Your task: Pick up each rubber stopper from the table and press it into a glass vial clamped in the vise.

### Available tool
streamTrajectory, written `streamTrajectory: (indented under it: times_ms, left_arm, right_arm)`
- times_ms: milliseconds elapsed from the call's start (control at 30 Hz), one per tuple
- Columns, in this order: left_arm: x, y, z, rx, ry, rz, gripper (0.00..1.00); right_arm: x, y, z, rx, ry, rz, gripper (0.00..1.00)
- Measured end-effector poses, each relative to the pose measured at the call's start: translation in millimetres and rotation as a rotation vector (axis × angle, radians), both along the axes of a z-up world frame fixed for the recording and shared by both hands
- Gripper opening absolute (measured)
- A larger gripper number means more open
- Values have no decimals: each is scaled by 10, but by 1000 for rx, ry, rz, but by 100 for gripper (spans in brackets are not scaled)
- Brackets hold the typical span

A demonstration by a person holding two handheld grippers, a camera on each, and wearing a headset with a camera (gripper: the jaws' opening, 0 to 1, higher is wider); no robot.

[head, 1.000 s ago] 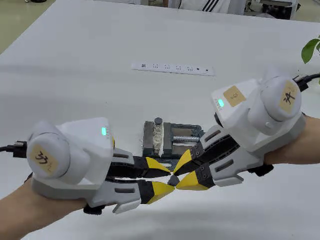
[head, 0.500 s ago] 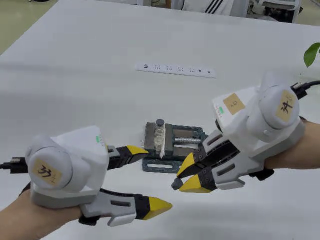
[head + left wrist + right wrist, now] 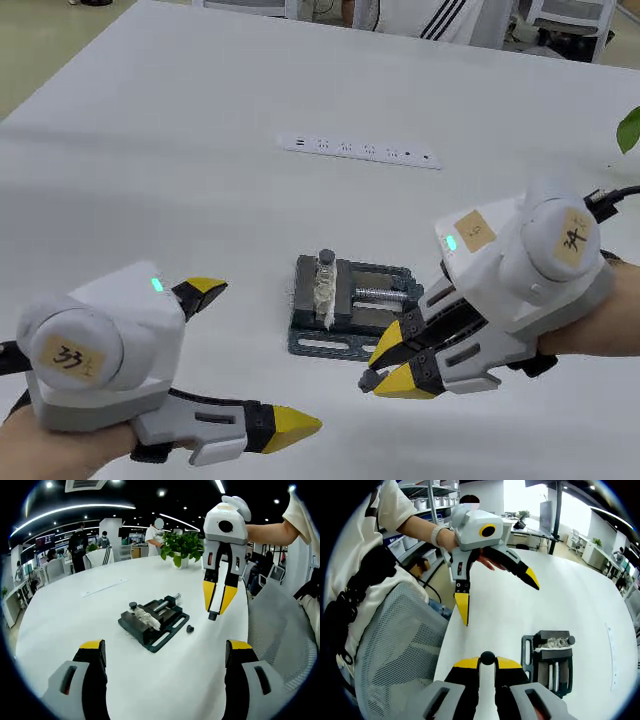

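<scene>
At the near edge of the white bench point(image 3: 200, 150), the right gripper point(image 3: 385, 370) has its yellow-tipped jaws closed on a small dark round rubber stopper point(image 3: 487, 657). The stopper is pinched at the very tips and carried clear of the surface, just right of the dark metal vise point(image 3: 306, 292). The left gripper point(image 3: 250, 357) hangs at the left with its jaws spread wide and nothing between them. A second dark rubber stopper point(image 3: 190, 628) lies loose on the bench just beside the vise base. The vise clamps a short row of clear glass vials point(image 3: 554, 643) standing upright. The end vial already carries a dark stopper point(image 3: 326, 257). The others appear open-mouthed, though the glass is too small to count with confidence.

Assessment of handling: the held stopper is judged light, soft and somewhat springy, with good friction against the jaws. It is unlikely to slip but could roll or cock sideways if squeezed off centre. The hold is best across its sides near the wider top, leaving the narrower end free below to enter a vial mouth; which end points down cannot be told here. The vials are judged thin, rigid and fragile. Pressing should run straight down the vial's axis, firm yet gradual, since a sideways push could chip a rim or tip a vial in the clamp. The loose stopper should be taken likewise across its sides.
</scene>
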State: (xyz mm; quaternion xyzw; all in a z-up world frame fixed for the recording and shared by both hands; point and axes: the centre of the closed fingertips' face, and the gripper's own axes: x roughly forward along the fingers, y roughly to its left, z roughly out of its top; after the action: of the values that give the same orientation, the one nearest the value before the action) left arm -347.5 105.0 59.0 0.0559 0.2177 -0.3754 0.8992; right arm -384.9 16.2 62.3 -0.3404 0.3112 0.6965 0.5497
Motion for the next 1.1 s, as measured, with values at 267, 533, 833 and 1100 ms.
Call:
streamTrajectory:
  times_ms: [267,533,833,1100]
  left_arm:
    - [-26,61,-12,-22,-11,43,99]
    - [-120,108,-95,-22,17,49,99]
    - [-121,139,-109,-21,21,64,99]
    - [-104,153,-111,-8,22,59,99]
  right_arm:
    - [166,-70,-55,-49,-24,19,5]
    - [485,-81,1,-114,-99,101,5]
    - [837,7,51,-158,-236,279,5]
    - [1087,166,66,-191,-306,376,5]
